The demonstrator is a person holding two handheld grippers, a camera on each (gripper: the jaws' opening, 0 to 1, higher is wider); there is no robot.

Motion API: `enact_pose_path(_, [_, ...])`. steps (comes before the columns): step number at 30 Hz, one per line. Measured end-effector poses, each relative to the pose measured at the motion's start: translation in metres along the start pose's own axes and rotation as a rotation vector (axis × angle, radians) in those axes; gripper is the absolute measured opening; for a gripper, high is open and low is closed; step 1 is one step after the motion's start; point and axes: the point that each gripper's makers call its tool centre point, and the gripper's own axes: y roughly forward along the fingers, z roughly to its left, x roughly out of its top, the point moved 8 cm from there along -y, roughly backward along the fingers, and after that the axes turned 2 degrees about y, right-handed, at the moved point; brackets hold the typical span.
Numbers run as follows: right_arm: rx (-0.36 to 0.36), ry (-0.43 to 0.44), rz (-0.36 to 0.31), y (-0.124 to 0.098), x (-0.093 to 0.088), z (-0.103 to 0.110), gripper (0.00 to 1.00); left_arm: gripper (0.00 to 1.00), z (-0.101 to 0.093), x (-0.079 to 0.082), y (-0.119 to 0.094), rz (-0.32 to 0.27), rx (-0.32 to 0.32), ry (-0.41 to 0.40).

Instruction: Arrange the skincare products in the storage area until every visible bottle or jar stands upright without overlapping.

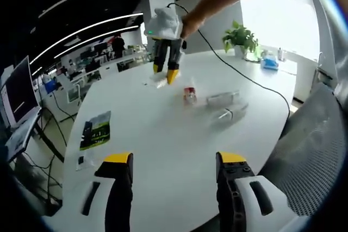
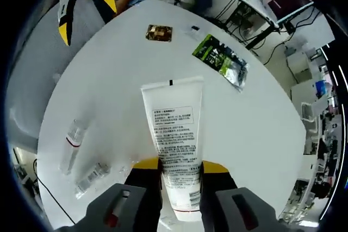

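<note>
Right tongs (image 2: 174, 175) clamp a white tube (image 2: 173, 134), lifted over the white counter (image 2: 109, 80). Left tongs (image 1: 174, 161) spread wide, nothing between. On the counter: two clear bottles (image 2: 73, 138) lying flat near each other, small red-label jar (image 1: 189, 94), green packet (image 2: 220, 58), brown sachet (image 2: 159, 32). Potted plant (image 1: 240, 39) at the far edge.

A big white table (image 1: 163, 134) fills an open office; ceiling light strips (image 1: 81, 28), a bright window (image 1: 277, 9), a potted plant (image 1: 240, 39).
</note>
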Motion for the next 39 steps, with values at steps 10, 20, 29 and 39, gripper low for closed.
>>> enact_pose_path(10, [-0.098,0.101,-0.119,-0.040,0.024,0.039,0.20,0.57,-0.001,0.003,-0.001,-0.022,-0.007,0.010])
enact_pose_path(20, [-0.182,0.252,-0.236,-0.073,0.035,0.092,0.20,0.63,-0.001,0.008,-0.002,-0.068,-0.010,-0.002])
enact_pose_path(29, [-0.205,0.441,-0.336,-0.074,0.036,0.138,0.20,0.71,-0.002,0.012,-0.001,-0.088,-0.059,-0.071])
enact_pose_path(39, [-0.227,0.661,-0.508,-0.078,0.045,0.173,0.20,0.70,-0.005,0.034,-0.010,-0.190,-0.189,-0.178])
